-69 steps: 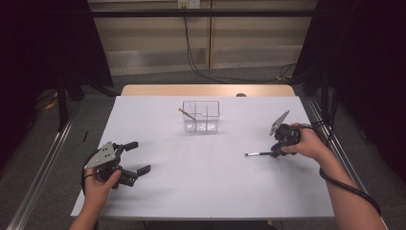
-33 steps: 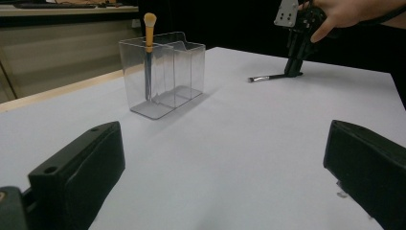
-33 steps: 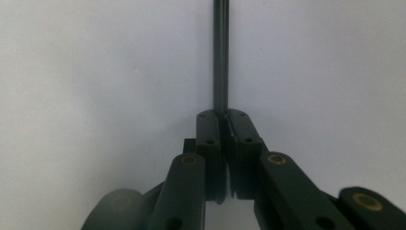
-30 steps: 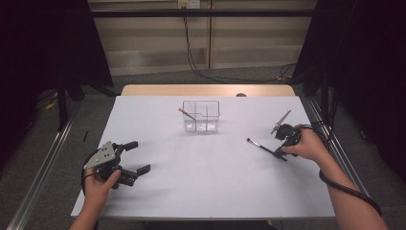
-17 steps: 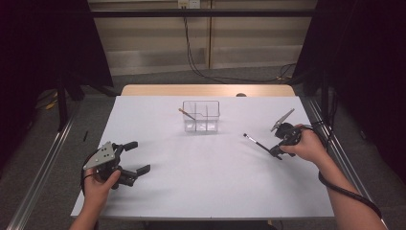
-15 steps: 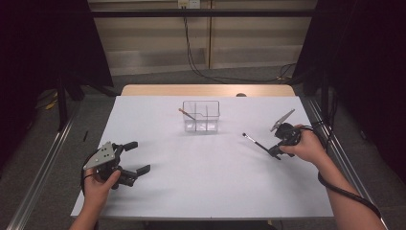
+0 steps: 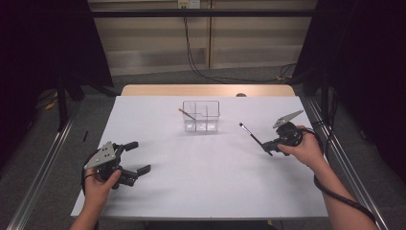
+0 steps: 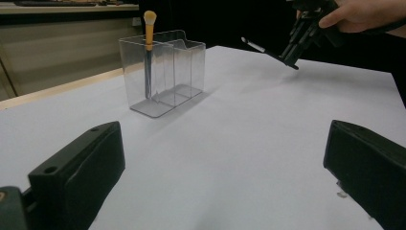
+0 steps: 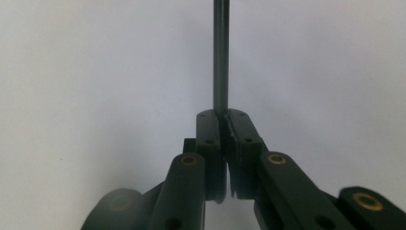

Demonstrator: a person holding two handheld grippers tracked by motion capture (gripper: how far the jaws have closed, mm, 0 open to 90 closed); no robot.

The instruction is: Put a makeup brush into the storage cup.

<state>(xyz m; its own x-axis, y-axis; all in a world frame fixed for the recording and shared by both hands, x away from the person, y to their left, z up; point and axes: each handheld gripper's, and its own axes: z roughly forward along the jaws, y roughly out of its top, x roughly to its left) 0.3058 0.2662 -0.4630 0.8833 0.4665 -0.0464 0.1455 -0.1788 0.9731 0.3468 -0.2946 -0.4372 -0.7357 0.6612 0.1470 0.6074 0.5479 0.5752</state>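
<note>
A clear plastic organizer point(image 7: 201, 116) point(image 8: 163, 72) stands at the middle back of the white table point(image 7: 206, 167). In its left compartment leans a brush with an orange handle point(image 7: 186, 114) point(image 8: 149, 28). My right gripper point(image 7: 265, 146) point(image 9: 223, 117) point(image 8: 294, 50) is shut on a thin black brush point(image 7: 250, 133) point(image 9: 220, 52) point(image 8: 256, 46); the brush's pale tip slants up toward the organizer. My left gripper point(image 7: 140, 156) point(image 8: 225, 163) rests at the table's front left, jaws wide open with nothing between them, facing the organizer.
A wooden table edge point(image 7: 206, 90) runs behind the white surface. Metal rails point(image 7: 43, 172) flank both sides, and cables hang at the back wall. A cable point(image 7: 335, 191) trails from my right gripper along the forearm.
My right gripper has swung the black brush from lying flat and pointing left to slanting up toward the organizer. The left gripper has stayed where it was.
</note>
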